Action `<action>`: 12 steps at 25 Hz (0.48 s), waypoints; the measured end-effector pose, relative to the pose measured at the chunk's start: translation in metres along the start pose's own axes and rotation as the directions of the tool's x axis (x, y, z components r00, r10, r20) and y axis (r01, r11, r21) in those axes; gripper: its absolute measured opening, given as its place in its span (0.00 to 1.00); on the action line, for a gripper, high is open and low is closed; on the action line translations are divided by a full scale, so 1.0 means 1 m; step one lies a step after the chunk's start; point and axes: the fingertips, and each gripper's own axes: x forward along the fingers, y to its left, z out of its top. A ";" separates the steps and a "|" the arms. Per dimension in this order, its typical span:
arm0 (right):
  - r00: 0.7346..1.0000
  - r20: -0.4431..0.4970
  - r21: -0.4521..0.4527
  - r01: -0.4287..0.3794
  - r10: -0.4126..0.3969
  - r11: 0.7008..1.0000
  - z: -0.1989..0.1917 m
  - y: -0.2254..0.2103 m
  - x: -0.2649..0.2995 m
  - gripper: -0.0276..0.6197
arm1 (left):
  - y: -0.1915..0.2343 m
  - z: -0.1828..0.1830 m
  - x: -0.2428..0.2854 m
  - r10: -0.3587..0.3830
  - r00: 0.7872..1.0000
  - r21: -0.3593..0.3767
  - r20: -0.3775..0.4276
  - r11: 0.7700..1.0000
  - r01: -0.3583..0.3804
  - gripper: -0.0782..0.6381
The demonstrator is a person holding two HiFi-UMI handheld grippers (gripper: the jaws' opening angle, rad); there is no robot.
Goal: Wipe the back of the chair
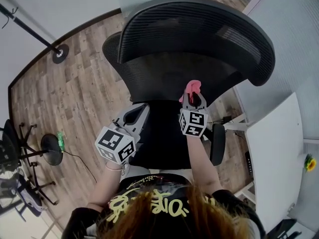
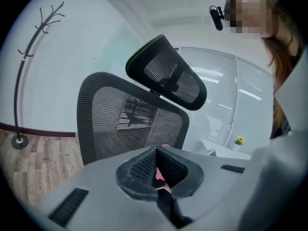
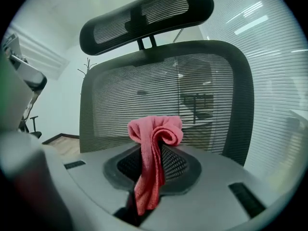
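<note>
Pink cloth [image 3: 155,134], soft and of fine weave, is clenched in the right tongs [image 3: 151,160]. Its upper end is rolled into a loose knot above the pads and one flat strip hangs down between them. These tongs are raised in front of the chair back [image 3: 207,95], a wide curved panel of black mesh with thin horizontal ribs inside a smooth dark frame. The cloth is close to the mesh, but I cannot tell if it touches. Above the back a narrower headrest [image 3: 144,16] of the same mesh sits on a short neck.

From the head view the left tongs [image 1: 133,114] are lower and to the left, near the seat [image 1: 164,138] and apart from the cloth [image 1: 193,87]. Their ribbed black pads are pressed together with nothing grasped. The floor [image 1: 84,93] is of grey-brown wood planks, and a white tabletop [image 1: 274,158] stands at the right.
</note>
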 end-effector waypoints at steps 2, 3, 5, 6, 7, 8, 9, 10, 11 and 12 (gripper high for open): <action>1.000 0.001 0.001 -0.008 0.008 1.000 0.000 0.011 0.003 0.15 | 0.008 0.000 -0.006 0.008 1.000 -0.002 -0.001 1.000 -0.008 0.10; 1.000 0.002 0.000 -0.014 0.014 1.000 0.000 0.017 0.004 0.15 | 0.012 0.000 -0.010 0.011 1.000 -0.003 -0.001 1.000 -0.011 0.10; 1.000 0.001 -0.002 -0.026 0.026 1.000 0.000 0.030 0.009 0.15 | 0.020 0.001 -0.015 0.016 1.000 -0.005 0.001 1.000 -0.016 0.10; 1.000 0.000 -0.004 -0.030 0.030 1.000 0.000 0.036 0.011 0.15 | 0.024 0.002 -0.018 0.017 1.000 -0.005 0.002 1.000 -0.017 0.10; 0.999 0.000 -0.005 -0.034 0.034 0.999 0.000 0.042 0.013 0.15 | 0.027 0.003 -0.021 0.020 1.000 -0.005 0.003 1.000 -0.020 0.10; 0.999 0.001 -0.005 -0.038 0.038 0.999 0.000 0.047 0.014 0.15 | 0.030 0.004 -0.024 0.022 1.000 -0.004 0.004 1.000 -0.022 0.10; 0.999 0.002 -0.005 -0.042 0.042 0.999 -0.001 0.052 0.015 0.15 | 0.034 0.004 -0.027 0.025 1.000 -0.004 0.004 1.000 -0.025 0.10; 0.999 0.003 -0.005 -0.046 0.046 0.999 -0.001 0.058 0.016 0.15 | 0.037 0.004 -0.030 0.028 1.000 -0.004 0.004 1.000 -0.028 0.10; 0.999 0.004 -0.005 -0.051 0.051 0.999 -0.001 0.063 0.017 0.15 | 0.040 0.004 -0.033 0.032 0.999 -0.004 0.004 0.999 -0.032 0.10; 0.998 0.005 -0.006 -0.056 0.056 0.998 -0.001 0.068 0.019 0.15 | 0.044 0.004 -0.036 0.035 0.999 -0.005 0.004 0.999 -0.035 0.10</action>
